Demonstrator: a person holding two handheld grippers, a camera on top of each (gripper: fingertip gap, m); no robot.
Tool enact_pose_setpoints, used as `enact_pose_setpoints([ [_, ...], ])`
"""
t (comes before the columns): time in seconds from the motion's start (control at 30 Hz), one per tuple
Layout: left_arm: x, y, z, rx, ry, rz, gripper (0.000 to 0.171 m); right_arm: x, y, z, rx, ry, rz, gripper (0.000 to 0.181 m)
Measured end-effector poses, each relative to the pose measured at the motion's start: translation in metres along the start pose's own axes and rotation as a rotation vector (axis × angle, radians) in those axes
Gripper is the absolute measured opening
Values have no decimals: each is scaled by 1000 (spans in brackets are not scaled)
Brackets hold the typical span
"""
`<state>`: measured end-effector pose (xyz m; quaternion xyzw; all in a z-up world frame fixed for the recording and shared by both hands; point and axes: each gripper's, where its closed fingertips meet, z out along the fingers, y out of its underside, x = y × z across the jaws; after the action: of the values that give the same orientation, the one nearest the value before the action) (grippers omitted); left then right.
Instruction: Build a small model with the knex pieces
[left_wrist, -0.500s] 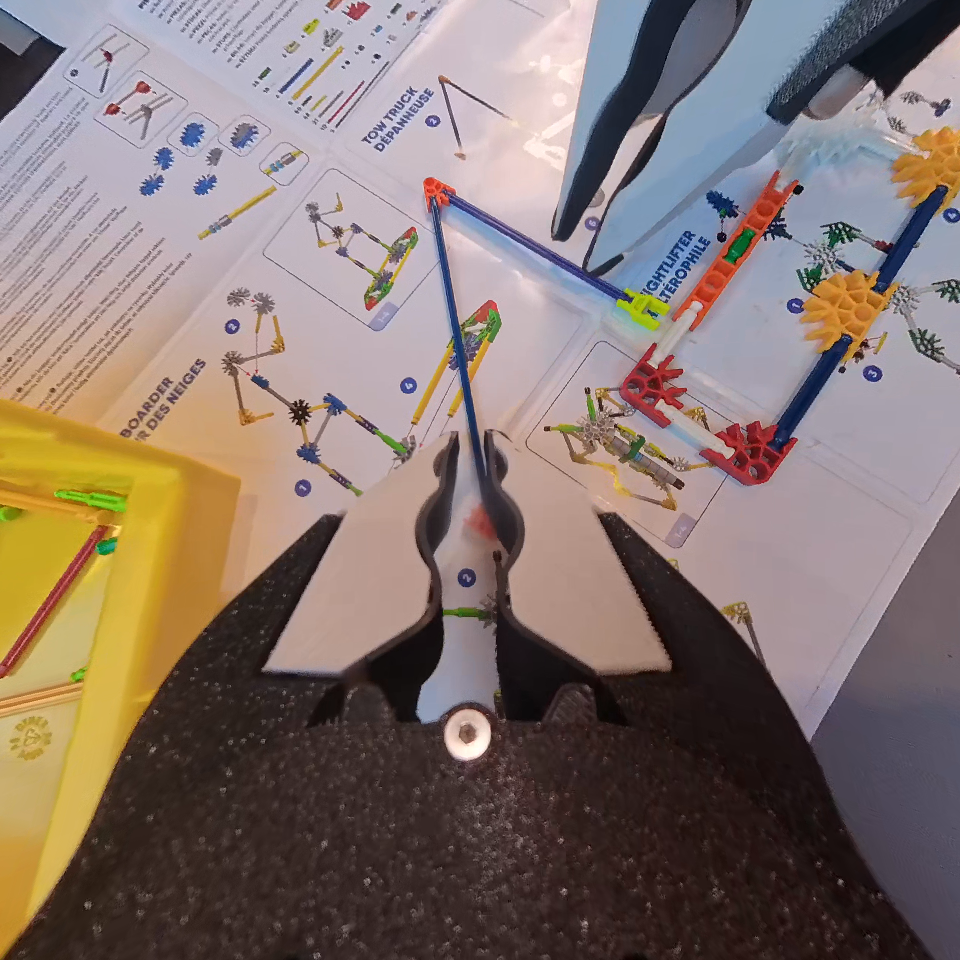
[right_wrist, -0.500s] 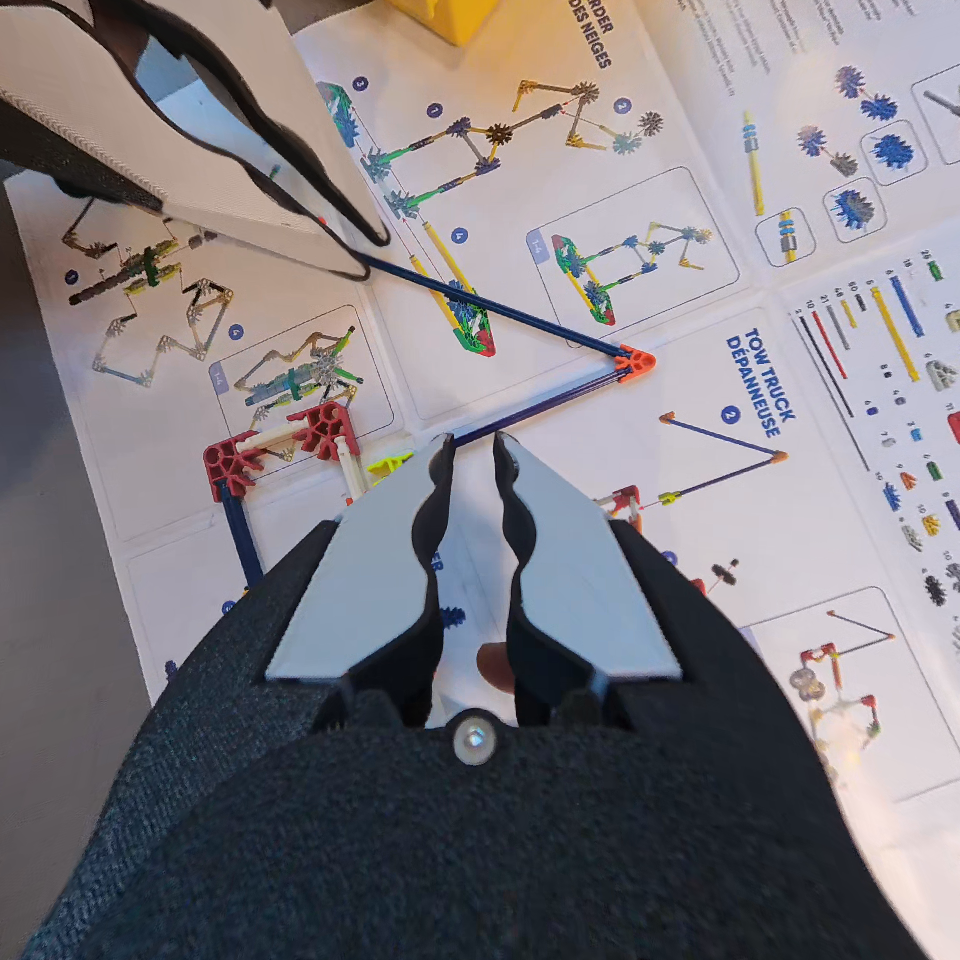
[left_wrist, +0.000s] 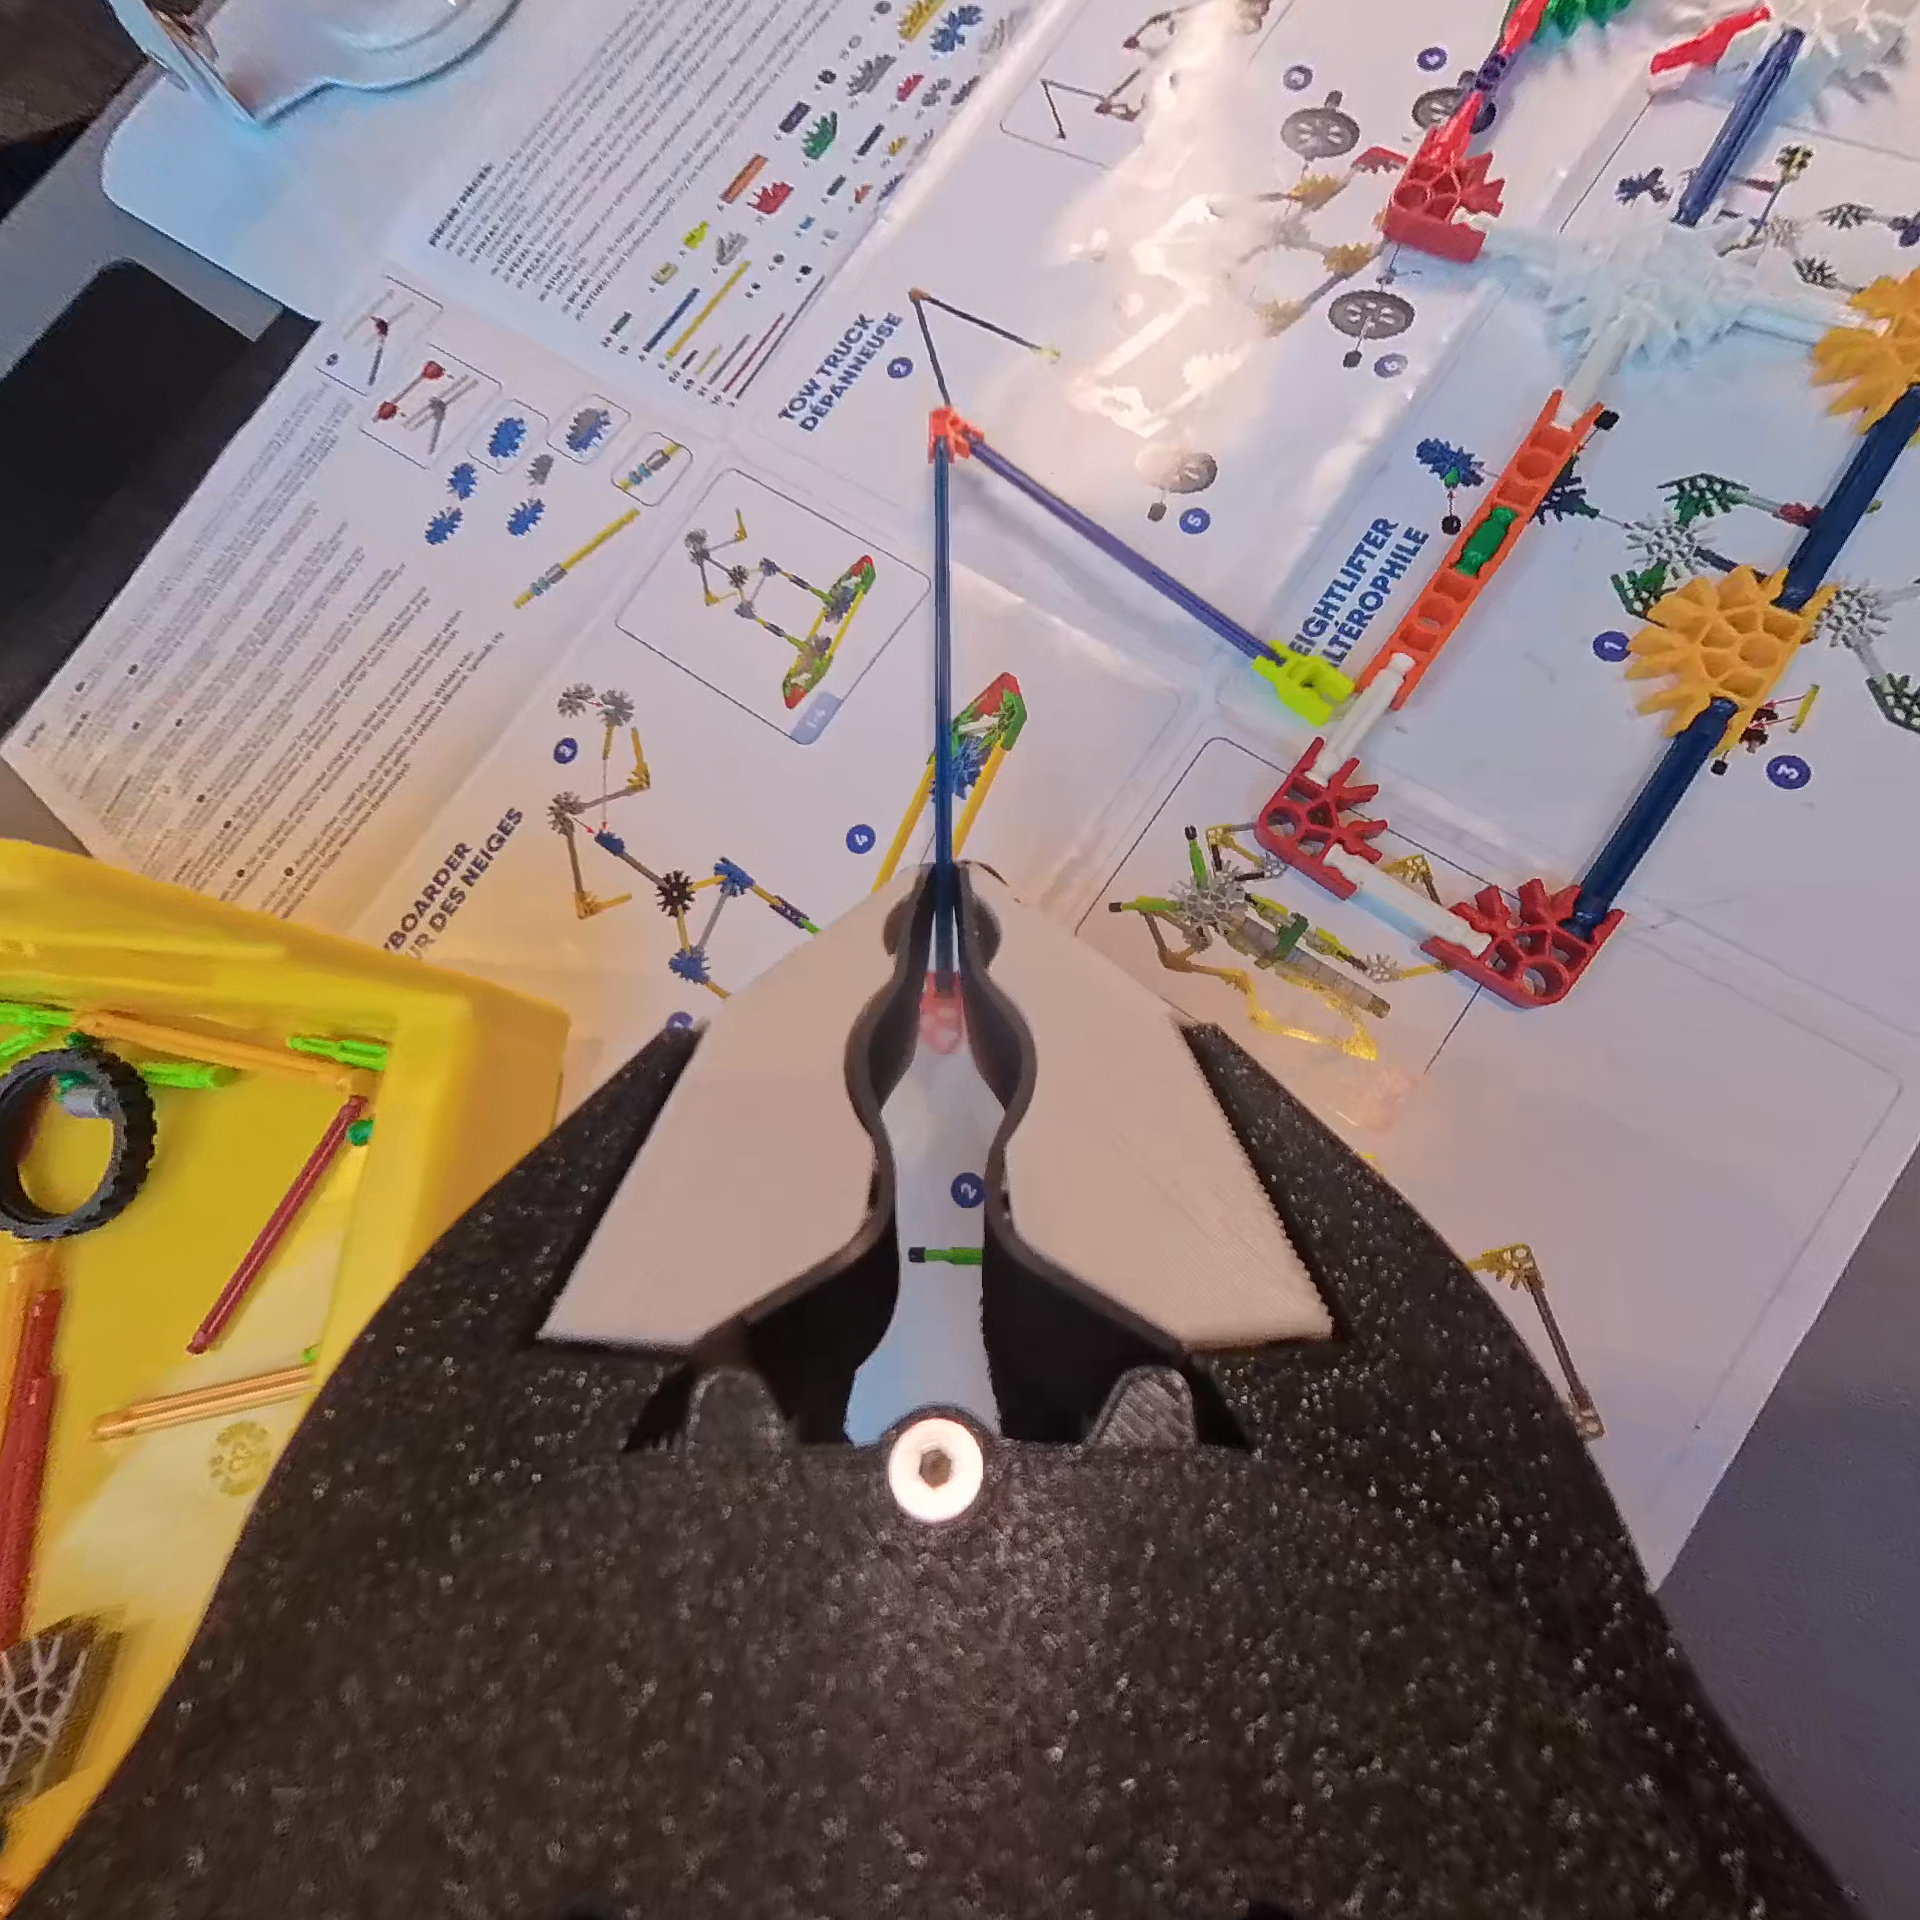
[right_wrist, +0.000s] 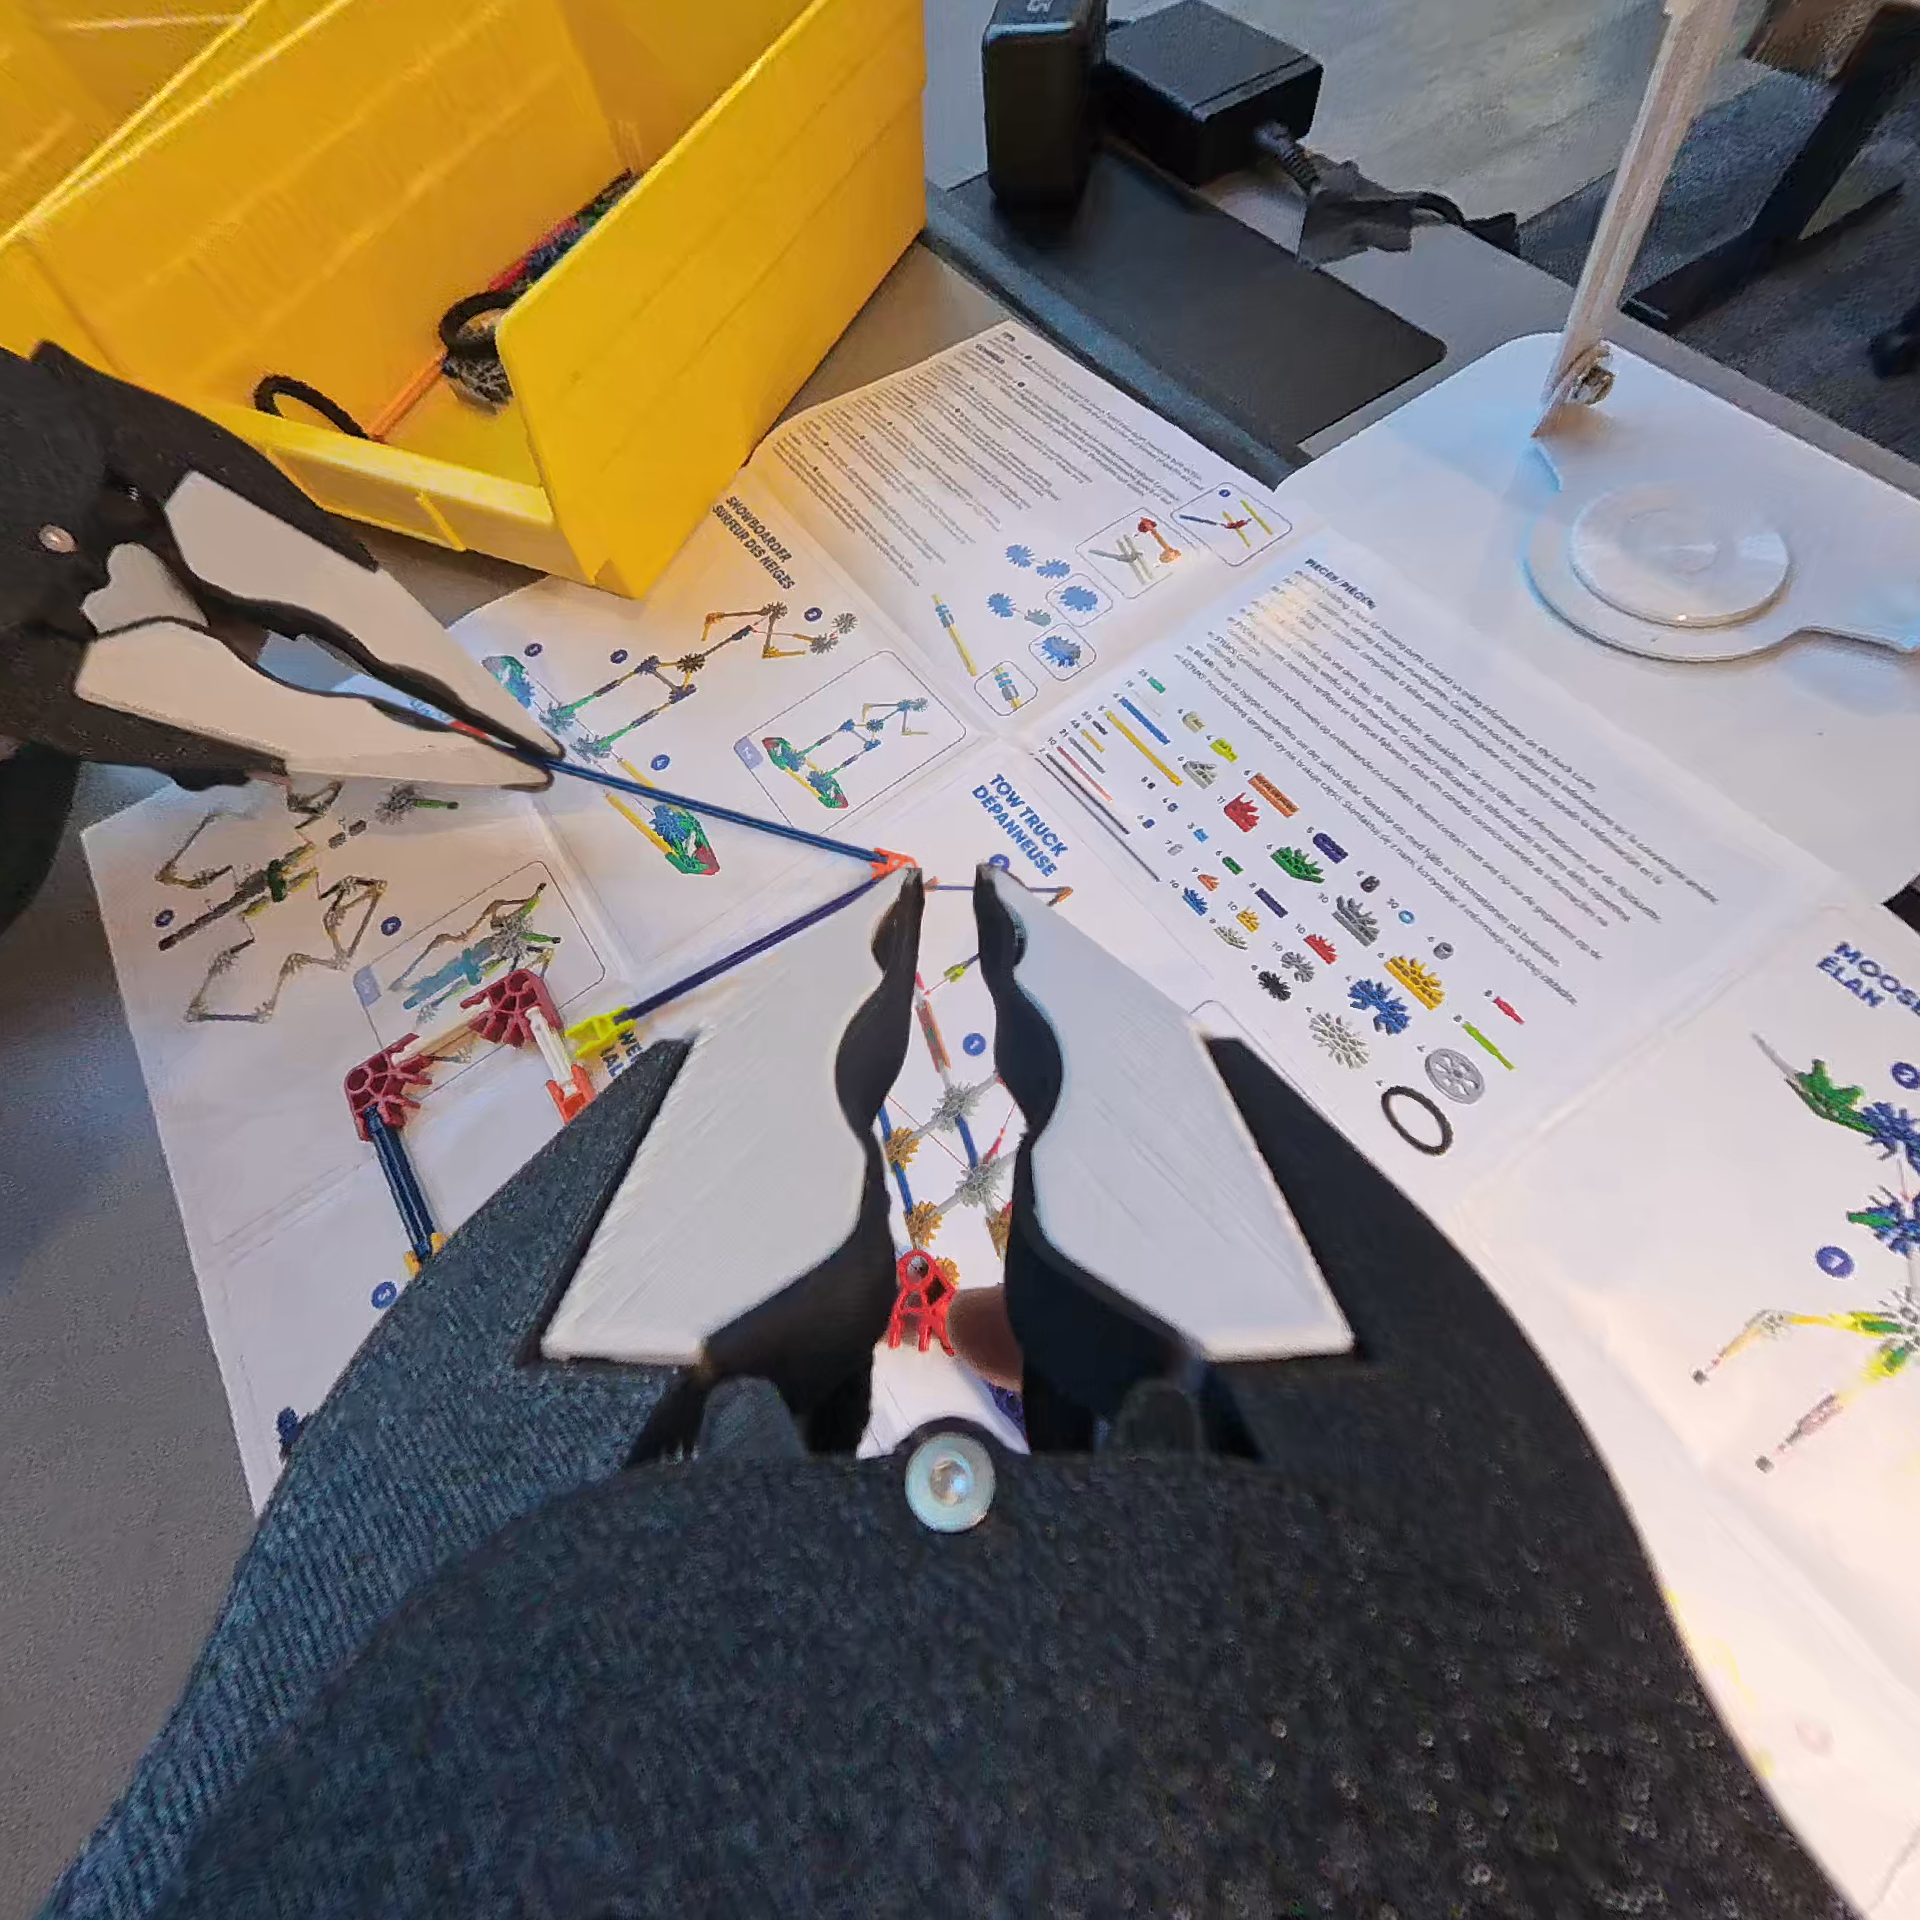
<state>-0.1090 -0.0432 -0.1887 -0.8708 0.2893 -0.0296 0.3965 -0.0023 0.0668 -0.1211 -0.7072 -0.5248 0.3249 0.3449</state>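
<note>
Left tongs (left_wrist: 943, 883) clamp blue rod (left_wrist: 941, 644) | right tongs (right_wrist: 948, 883) parted, beside orange connector (right_wrist: 891, 860)

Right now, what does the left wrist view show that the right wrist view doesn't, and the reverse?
Only the left wrist view: the yellow connector in the frame, and loose rods with a tyre inside the bin.

Only the right wrist view: the black adapter, the white stand base, and the right gripper, jaws open beside the orange connector.

Both: the instruction sheet, the two blue rods meeting at that connector, the lime clip, and the left gripper shut on one rod.
</note>
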Motion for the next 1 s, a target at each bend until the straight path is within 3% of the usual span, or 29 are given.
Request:
enact_pose_setpoints([
  [0.3, -8, -15, -9, 86, -40, -5, 1, -15, 27, 26, -86, -58, -1, 13],
  [0.53, -15, -40, -27, 223, -117, 14, 0, -60, 39, 49, -133, -254, 125, 19],
  [0.63, -18, -52, -36, 294, -157, 24, 0, -79, 31, 53, -80, -365, 241, 25],
  [0.73, -23, -58, -43, 337, -210, 42, 0, -90, 12, 45, 12, -491, 366, 17],
  [1.0, -33, -74, -62, 472, -294, 50, 1, -101, -37, 3, 290, -783, 564, 26],
])
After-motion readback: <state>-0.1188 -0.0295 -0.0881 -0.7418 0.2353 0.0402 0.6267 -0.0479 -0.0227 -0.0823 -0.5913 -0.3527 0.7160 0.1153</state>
